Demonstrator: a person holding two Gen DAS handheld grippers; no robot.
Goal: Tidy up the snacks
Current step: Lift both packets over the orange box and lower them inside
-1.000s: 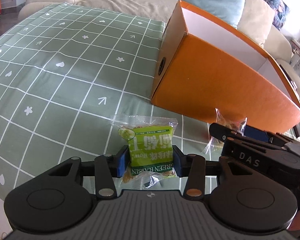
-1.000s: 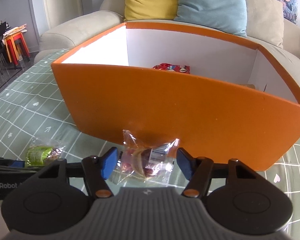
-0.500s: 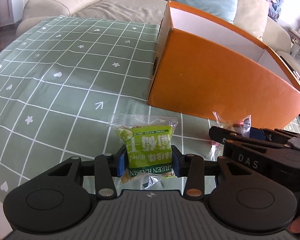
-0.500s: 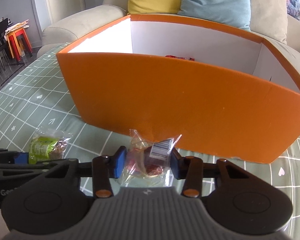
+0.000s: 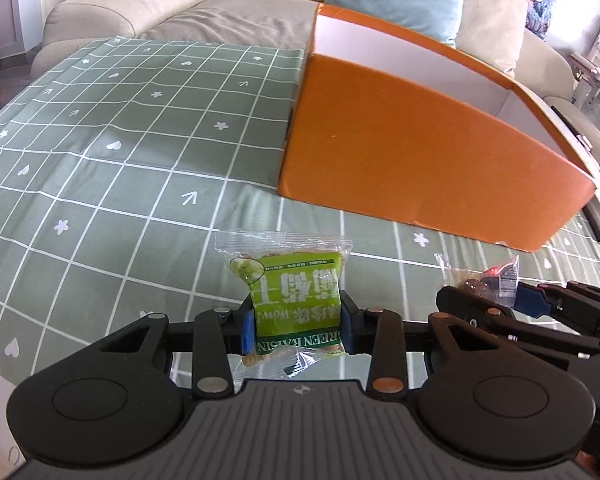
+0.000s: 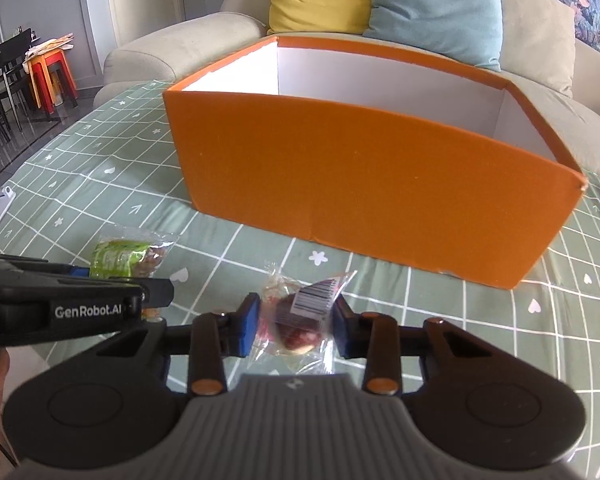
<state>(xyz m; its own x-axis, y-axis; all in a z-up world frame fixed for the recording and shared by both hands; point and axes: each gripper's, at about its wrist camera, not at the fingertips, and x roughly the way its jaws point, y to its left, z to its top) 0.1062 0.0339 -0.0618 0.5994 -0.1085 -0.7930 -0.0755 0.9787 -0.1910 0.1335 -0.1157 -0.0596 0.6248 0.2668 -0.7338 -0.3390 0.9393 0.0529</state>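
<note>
Both claws have narrowed over the last second and their jaws are closing at this moment, each onto a snack. A second ago your right claw (image 6: 294,326) stood wide around the clear packet (image 6: 300,316); now its blue pads (image 6: 249,326) press the wrapper from both sides. Your left claw (image 5: 299,330) has tightened less: it was already close around the green raisin packet (image 5: 296,300) and now pinches its lower part. The right-wrist view has also drawn back from the orange box (image 6: 372,184), which sat closer in that view a second ago. Judgement: both picks look secured, so the next step is probably carrying each packet over the near wall and into the box.

Position: both packets are near the front edge of the green checked tablecloth (image 5: 120,168) on the table, in front of the box and apart from it. In the right-wrist view the green packet (image 6: 120,258) lies to the left, beyond the left claw's body. Whether either packet has left the cloth I cannot tell.

Appearance: the green packet is a small pillow pouch, clear crimped ends, green label reading upside down toward you, pale contents showing at the bottom. The clear packet is crinkly film with a barcode sticker over a reddish-brown round piece; film looks slippery, so watch that grip
</note>
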